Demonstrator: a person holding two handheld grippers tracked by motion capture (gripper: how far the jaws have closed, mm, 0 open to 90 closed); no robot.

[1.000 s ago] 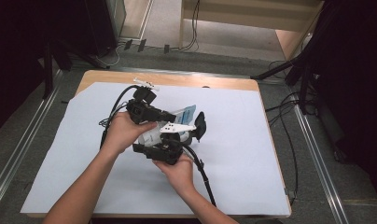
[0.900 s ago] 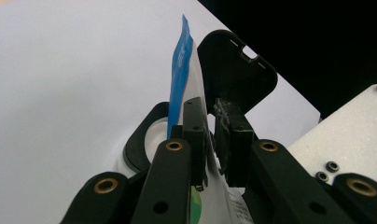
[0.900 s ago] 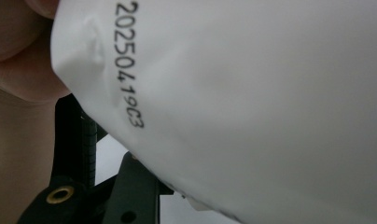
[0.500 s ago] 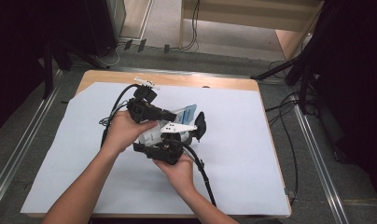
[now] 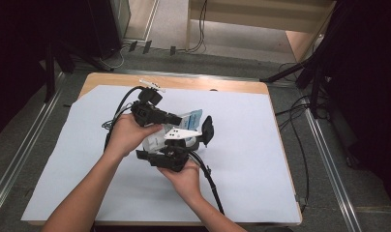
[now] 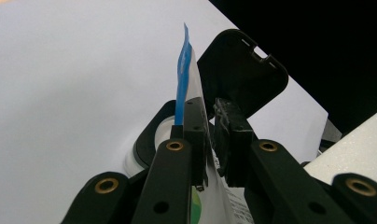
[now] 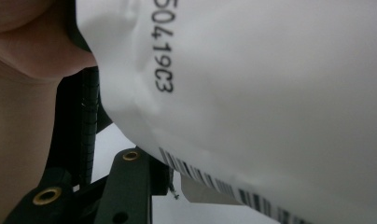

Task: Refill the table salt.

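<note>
A white pouch with a blue top edge hangs above the middle of the table, between both hands. My left gripper reaches in from the left and is shut on the pouch near its blue edge, as the left gripper view shows. My right gripper comes up from below with its jaws spread around the pouch's body. One broad black finger stands on the pouch's right side. In the right gripper view, the pouch, with a printed code and barcode, hides one finger. Only the other finger shows.
A large white paper sheet covers the wooden table. A small white object lies at the far edge. Black cables trail from both grippers across the sheet. Metal rails run along the floor on either side.
</note>
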